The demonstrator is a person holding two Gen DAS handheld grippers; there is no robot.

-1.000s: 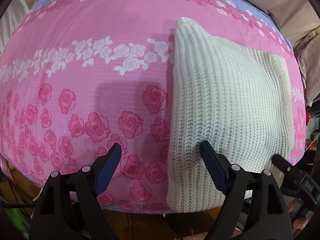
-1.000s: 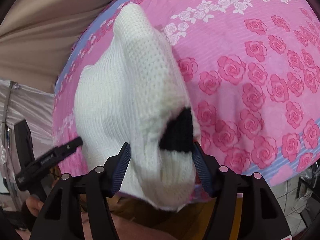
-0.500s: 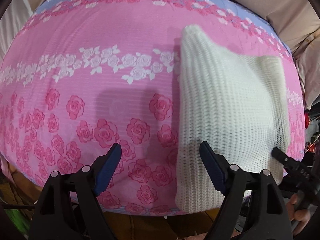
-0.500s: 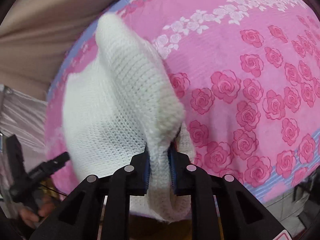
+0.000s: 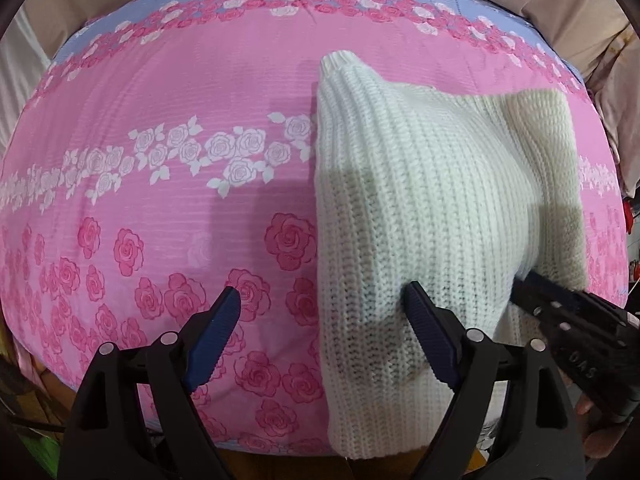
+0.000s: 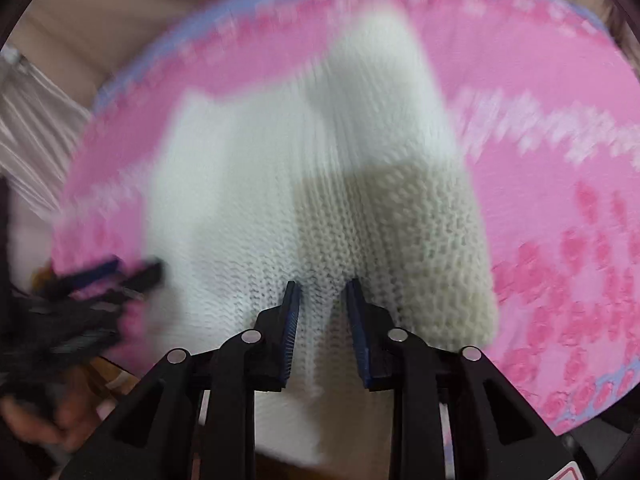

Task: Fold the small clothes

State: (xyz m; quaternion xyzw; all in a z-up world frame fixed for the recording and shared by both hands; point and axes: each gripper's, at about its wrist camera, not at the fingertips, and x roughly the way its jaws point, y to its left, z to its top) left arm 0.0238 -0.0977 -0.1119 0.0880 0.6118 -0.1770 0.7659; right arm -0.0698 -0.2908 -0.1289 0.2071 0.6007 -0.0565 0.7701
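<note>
A white knitted sweater [image 5: 420, 208] lies partly folded on the pink rose-print bedsheet [image 5: 160, 200]. Its near end hangs over the bed's front edge. My left gripper [image 5: 324, 312] is open and empty, its right finger resting against the sweater's near part. In the blurred right wrist view the sweater [image 6: 320, 184] fills the middle. My right gripper [image 6: 322, 296] has its jaws a little apart with a ridge of knit between them; whether they grip it is unclear. The right gripper also shows at the sweater's right edge in the left wrist view [image 5: 536, 284].
The bed's front edge [image 5: 240, 446] runs just beyond my left fingers. Beige fabric [image 5: 600, 8] lies behind the bed. The left gripper appears blurred at the left of the right wrist view [image 6: 100, 280].
My right gripper shut on the sweater's near edge, then its jaws came slightly apart, and it swung fast with the knit flattening out. My left gripper stayed open and barely moved.
</note>
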